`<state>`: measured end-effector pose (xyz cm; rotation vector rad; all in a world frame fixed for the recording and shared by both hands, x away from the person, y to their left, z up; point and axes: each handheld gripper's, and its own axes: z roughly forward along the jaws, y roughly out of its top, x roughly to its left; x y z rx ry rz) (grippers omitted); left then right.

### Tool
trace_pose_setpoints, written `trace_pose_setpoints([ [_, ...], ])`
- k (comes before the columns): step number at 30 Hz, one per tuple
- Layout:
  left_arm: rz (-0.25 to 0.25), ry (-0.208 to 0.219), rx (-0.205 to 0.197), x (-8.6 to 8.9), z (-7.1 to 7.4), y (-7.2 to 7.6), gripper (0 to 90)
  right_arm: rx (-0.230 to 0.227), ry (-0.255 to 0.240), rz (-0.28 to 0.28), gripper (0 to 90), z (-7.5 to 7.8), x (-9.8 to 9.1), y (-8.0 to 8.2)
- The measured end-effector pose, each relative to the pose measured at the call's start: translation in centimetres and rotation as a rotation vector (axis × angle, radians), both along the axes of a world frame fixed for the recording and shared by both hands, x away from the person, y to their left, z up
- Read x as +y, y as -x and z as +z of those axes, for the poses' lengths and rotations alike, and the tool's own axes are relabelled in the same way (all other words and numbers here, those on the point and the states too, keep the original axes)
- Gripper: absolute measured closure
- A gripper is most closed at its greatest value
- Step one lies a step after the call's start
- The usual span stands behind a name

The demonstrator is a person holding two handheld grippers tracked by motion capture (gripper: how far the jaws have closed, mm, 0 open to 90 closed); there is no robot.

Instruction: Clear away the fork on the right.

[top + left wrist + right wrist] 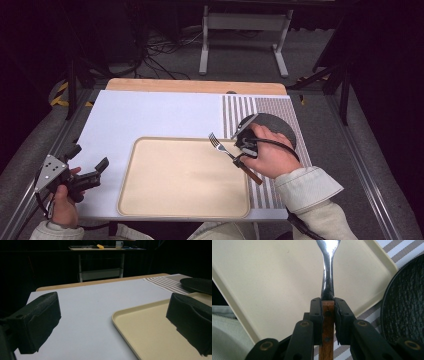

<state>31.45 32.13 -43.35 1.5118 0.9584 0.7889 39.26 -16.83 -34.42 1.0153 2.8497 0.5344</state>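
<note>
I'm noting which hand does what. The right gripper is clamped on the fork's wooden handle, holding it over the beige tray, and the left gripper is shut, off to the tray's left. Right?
Not quite: the left gripper is open, as the left gripper view shows, its jaws wide apart with nothing between them. The rest holds: the right gripper clamps the wooden handle of the fork over the beige tray.

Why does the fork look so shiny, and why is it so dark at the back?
Right gripper view: room light glints off the fork's metal neck; the tray is evenly lit. Left gripper view: light falls on the table, the room behind stays dim, and the near black pads look soft.
</note>
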Motion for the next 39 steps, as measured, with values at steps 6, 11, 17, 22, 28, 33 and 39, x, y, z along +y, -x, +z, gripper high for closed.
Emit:
trace_pose_setpoints([
  [6, -0.002, 0.0, 0.0, 0.0, 0.0, 0.0, 0.1, 0.042, -0.029, -0.08, 78.2, -0.3, 0.5, 0.1],
  [11, -0.004, 0.0, 0.001, 0.0, 0.0, 0.0, 0.1, 0.071, -0.056, -0.148, 78.1, -0.8, 1.0, 0.0],
  [17, -0.002, 0.003, 0.0, 0.0, 0.0, 0.0, 0.1, 0.1, -0.056, -0.184, 78.1, -1.3, 1.5, 0.1],
  [22, -0.003, 0.001, -0.002, 0.1, 0.0, 0.0, 0.1, 0.118, -0.043, -0.221, 78.1, -2.2, 2.1, 0.2],
  [28, -0.004, 0.002, -0.002, 0.0, 0.0, 0.0, 0.1, 0.144, -0.016, -0.264, 78.0, -4.0, 2.8, 0.5],
  [33, -0.002, 0.005, 0.002, 0.1, 0.0, 0.0, 0.1, 0.166, -0.002, -0.294, 78.0, -4.8, 3.0, 0.5],
  [39, -0.004, 0.004, 0.003, 0.0, 0.0, 0.0, 0.2, 0.194, -0.002, -0.322, 78.0, -5.3, 3.1, 0.5],
])
